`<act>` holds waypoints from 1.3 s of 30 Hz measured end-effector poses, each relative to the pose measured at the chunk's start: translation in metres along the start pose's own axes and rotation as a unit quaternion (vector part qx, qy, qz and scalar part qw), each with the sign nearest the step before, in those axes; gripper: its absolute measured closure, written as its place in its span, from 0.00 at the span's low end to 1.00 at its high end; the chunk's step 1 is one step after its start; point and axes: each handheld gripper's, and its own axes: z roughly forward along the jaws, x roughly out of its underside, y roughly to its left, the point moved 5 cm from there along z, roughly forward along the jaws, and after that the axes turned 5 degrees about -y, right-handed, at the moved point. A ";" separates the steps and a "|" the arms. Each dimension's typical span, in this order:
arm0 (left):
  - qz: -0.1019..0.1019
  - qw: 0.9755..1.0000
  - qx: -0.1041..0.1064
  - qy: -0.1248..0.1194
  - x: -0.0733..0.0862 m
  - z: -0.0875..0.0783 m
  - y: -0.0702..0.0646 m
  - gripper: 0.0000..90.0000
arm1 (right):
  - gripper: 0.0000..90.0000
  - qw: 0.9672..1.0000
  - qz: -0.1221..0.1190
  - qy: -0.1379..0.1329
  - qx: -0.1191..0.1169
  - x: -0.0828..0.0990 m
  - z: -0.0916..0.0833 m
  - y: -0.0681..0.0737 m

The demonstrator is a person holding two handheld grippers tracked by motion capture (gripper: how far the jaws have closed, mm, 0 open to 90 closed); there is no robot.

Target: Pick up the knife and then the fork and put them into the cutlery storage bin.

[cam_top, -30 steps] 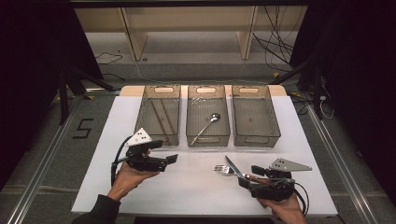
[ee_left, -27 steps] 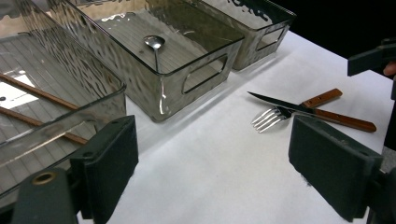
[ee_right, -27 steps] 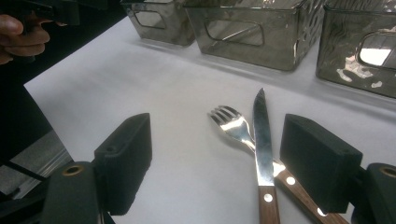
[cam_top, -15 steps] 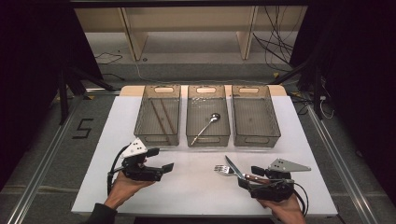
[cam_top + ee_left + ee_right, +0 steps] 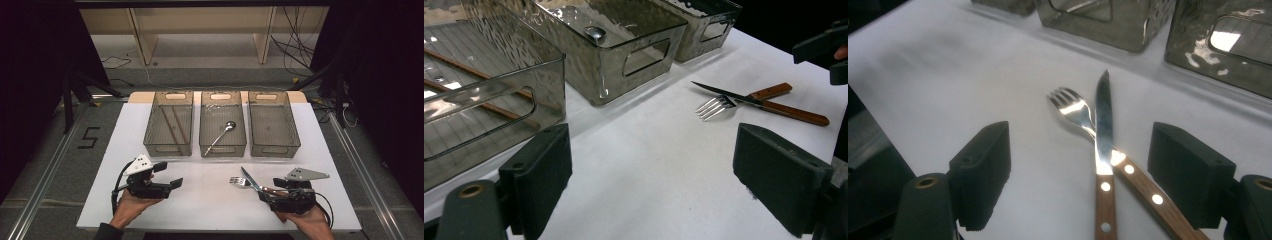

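Looks like cutlery sorting: knife (image 5: pixel 1104 150) lies crossed over the fork (image 5: pixel 1075 111) on the counter (image 5: pixel 210 200), lower right of the high view, right in front of the right gripper (image 5: pixel 270 192). Its jaws are wide open, straddling both handles, holding nothing. Left gripper (image 5: pixel 167 176), lower left, is open and empty too. The spoon (image 5: pixel 220 136) sits in the middle bin (image 5: pixel 222 150).
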 end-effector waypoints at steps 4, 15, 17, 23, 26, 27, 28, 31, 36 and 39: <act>0.005 1.000 0.000 0.000 0.003 -0.002 -0.003 0.17 | 0.31 0.998 -0.024 0.056 0.015 0.000 0.005 -0.001; 0.002 1.000 -0.003 -0.005 0.005 -0.006 -0.002 0.17 | 0.45 0.985 -0.039 0.169 0.019 0.008 0.023 0.001; 0.002 1.000 -0.003 -0.005 0.006 -0.007 -0.002 0.17 | 0.49 0.982 -0.035 0.183 0.020 0.010 0.024 -0.001; 0.003 1.000 -0.001 -0.012 0.005 -0.008 -0.004 0.17 | 0.58 0.974 -0.031 0.222 0.032 0.015 0.028 -0.006; 0.006 1.000 -0.003 -0.015 0.005 -0.009 -0.004 0.17 | 0.63 0.971 -0.029 0.235 0.031 0.015 0.029 -0.007; 0.007 1.000 -0.004 -0.017 0.005 -0.010 -0.004 0.17 | 0.64 0.970 -0.029 0.240 0.034 0.015 0.030 -0.007; 0.008 1.000 -0.004 -0.017 0.005 -0.010 -0.004 0.17 | 0.65 0.968 -0.029 0.245 0.034 0.015 0.030 -0.007; 0.006 1.000 -0.004 -0.016 0.005 -0.009 -0.004 0.17 | 0.68 0.965 -0.031 0.257 0.038 0.015 0.033 -0.008; 0.011 1.000 0.000 -0.012 0.006 -0.008 -0.005 0.17 | 0.73 0.961 -0.036 0.272 0.044 0.015 0.038 -0.010; 0.012 1.000 0.000 -0.011 0.006 -0.008 -0.005 0.17 | 0.76 0.958 -0.044 0.280 0.046 0.015 0.040 -0.009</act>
